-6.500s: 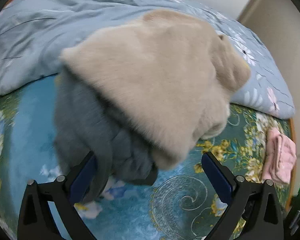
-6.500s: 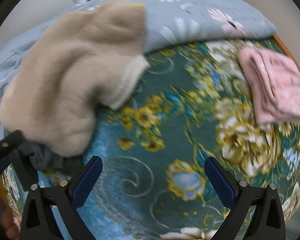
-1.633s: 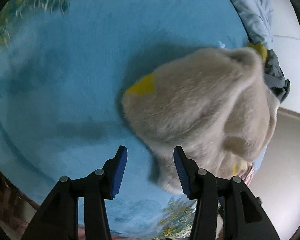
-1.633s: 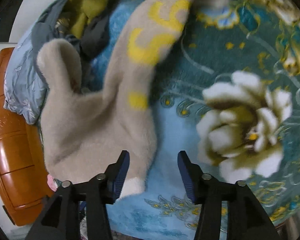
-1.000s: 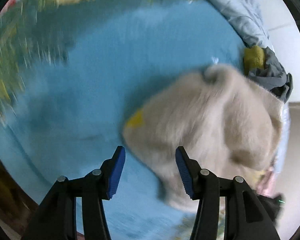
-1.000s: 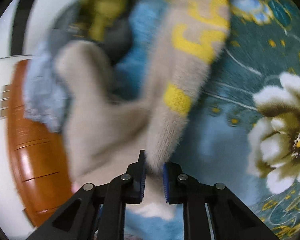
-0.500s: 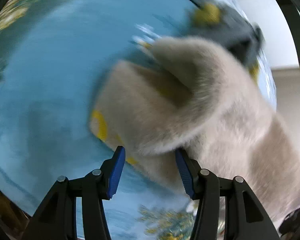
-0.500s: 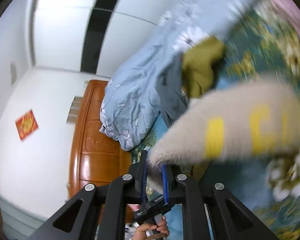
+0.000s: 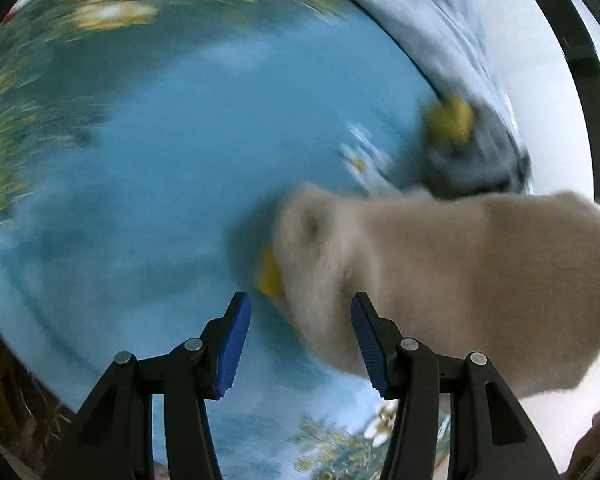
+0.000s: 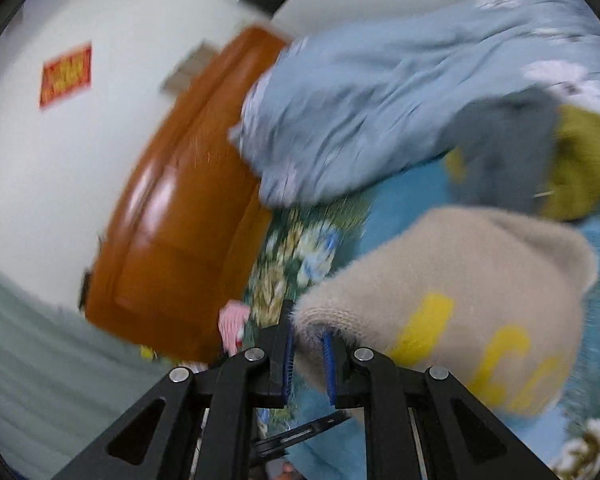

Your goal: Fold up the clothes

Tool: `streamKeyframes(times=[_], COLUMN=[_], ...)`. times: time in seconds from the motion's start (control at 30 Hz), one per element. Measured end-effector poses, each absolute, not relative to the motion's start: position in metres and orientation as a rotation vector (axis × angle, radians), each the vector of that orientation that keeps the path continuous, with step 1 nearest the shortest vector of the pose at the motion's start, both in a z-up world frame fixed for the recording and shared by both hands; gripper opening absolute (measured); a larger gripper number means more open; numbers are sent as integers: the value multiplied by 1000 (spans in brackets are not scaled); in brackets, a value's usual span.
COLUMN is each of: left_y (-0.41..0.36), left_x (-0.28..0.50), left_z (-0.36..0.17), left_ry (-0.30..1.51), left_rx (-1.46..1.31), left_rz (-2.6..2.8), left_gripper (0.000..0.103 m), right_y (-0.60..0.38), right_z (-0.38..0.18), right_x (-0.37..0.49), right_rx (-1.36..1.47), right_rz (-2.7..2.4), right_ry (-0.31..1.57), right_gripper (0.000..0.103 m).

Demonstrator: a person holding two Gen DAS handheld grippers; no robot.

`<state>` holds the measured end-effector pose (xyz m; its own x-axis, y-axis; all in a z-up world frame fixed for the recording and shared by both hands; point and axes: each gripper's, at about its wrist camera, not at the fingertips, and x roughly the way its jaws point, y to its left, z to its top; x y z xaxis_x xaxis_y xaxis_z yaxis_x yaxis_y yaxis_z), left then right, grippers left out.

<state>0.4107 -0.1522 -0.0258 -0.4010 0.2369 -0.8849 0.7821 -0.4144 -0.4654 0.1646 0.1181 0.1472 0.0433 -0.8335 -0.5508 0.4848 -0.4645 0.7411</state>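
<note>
Soft, limp beige sweater (image 10: 460, 280) is pinched at its ribbed hem by right gripper (image 10: 308, 356); left gripper (image 9: 298, 340) is held apart, empty

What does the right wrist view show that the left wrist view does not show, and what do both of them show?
Only the right wrist view shows the right gripper shut on the beige sweater cuff, the wooden headboard and a red wall sign. Only the left wrist view shows the left gripper, open. Both show the sweater, the blue floral bedspread, the grey and olive clothes and the pale blue quilt.
</note>
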Motion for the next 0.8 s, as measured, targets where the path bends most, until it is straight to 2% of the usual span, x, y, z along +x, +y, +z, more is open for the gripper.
streamKeyframes(times=[0.13,0.3,0.63,0.8], left_y=[-207,-226,-254,-266], left_x=[462,494,527,530], left_z=[-30,-52,-93,-89], left_ry=[1452,1506,1587,1612], left_rx=[1290,1205,1124,1090], left_rz=[-1760,-1668,-1538,-1553], left_gripper=[53,53,53,53], right_y=[14,-87,-215,-241], right_z=[111,55,-8,-34], right_x=[193,227,303,313], right_rx=[1363,1480,1541,1576], right_rz=[-1550,-1497,-1282,-1281], right_ry=[-187,65,228,321], right_gripper=[14,14,14,15])
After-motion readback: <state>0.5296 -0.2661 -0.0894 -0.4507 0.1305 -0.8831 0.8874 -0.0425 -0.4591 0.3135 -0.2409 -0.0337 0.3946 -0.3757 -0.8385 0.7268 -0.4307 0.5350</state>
